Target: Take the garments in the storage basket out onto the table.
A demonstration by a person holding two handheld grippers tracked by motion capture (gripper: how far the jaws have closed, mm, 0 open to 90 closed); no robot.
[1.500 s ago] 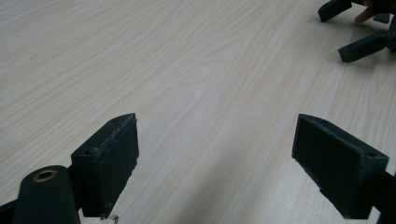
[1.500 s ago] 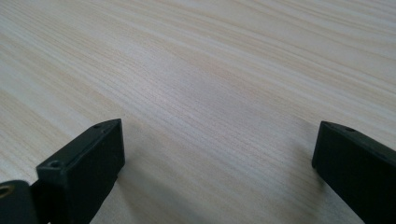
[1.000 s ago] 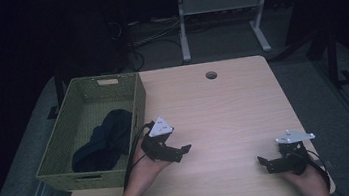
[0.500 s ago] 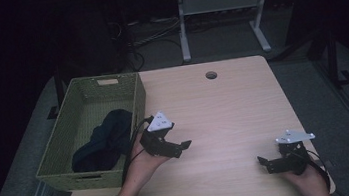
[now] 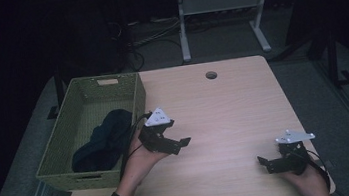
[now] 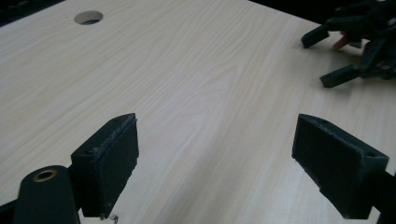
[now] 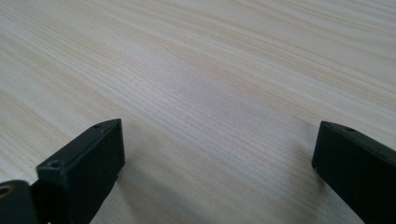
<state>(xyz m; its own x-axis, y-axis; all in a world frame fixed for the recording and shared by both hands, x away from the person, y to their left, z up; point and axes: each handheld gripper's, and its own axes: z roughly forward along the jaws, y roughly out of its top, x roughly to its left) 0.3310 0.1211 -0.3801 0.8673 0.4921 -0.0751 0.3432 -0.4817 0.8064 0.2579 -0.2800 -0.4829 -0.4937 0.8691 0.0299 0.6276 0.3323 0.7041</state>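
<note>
My left gripper (image 5: 180, 145) is held in a hand just right of the green basket (image 5: 137, 100), low over the wooden table (image 5: 224, 112). Its jaws stand wide open with nothing between them, and in the left gripper view that gripper (image 6: 217, 140) looks over bare wood. My right gripper (image 5: 265, 165) rests near the table's front right corner, jaws pointing left. In the right gripper view it (image 7: 215, 149) is open too, with bare table between the jaws. A dark cloth (image 5: 104, 139) lies inside the basket.
A round cable hole (image 5: 211, 75) sits at the table's far middle and also shows as a hole (image 6: 88, 17) in the left gripper view. The other gripper (image 6: 359, 44) appears at that view's top right. A desk frame (image 5: 220, 17) stands on the floor behind the table.
My left gripper has drifted a little away from the person and slightly toward the basket. The right gripper has stayed where it was.
</note>
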